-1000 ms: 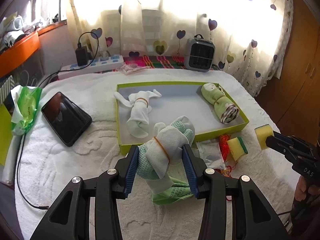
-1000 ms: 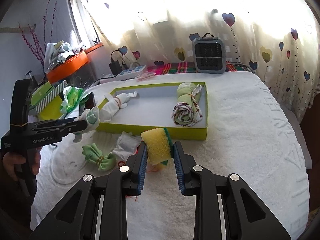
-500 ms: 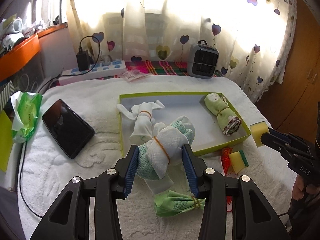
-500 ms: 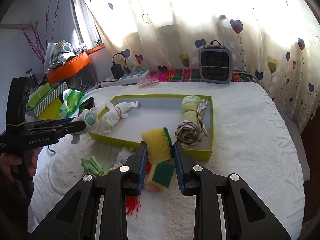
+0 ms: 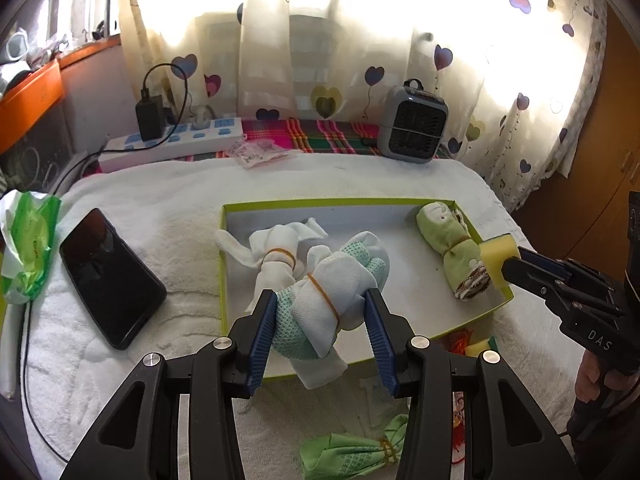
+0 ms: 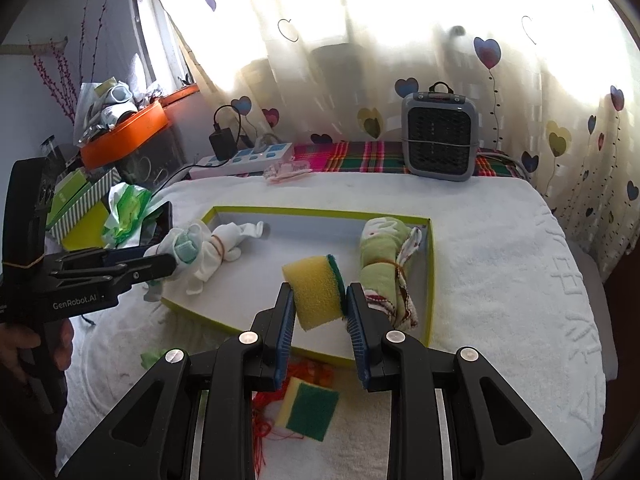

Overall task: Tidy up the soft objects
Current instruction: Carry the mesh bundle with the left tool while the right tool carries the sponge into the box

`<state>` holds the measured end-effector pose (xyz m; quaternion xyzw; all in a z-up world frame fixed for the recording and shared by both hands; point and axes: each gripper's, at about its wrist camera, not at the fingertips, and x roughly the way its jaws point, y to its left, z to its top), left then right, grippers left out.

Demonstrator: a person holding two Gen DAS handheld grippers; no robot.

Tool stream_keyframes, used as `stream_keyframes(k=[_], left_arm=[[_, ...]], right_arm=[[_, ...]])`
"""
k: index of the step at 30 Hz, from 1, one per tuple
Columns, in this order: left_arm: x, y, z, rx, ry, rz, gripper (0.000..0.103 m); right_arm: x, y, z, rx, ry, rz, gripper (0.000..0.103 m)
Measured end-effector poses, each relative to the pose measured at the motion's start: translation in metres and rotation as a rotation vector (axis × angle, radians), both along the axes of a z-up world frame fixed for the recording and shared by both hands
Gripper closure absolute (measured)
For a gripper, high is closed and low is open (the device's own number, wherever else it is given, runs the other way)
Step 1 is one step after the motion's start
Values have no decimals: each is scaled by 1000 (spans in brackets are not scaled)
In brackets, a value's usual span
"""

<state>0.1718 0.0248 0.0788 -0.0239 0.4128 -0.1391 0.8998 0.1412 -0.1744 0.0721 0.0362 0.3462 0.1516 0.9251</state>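
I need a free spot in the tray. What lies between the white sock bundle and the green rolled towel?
Bare tray floor, seen in the right wrist view.

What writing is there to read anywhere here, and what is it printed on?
"GenRobot.AI": on the side of the left gripper, right wrist view.
"DAS": on the body of the right gripper, left wrist view; it may be cut off.
Print on the green bag and the orange tray: too blurred to read.
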Motion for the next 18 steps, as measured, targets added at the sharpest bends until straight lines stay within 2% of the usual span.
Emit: stream_keyframes(k=[18], left_arm=[[50, -16, -20, 23, 39, 17, 60]], right_arm=[[70, 17, -22, -46, 91, 1, 76]])
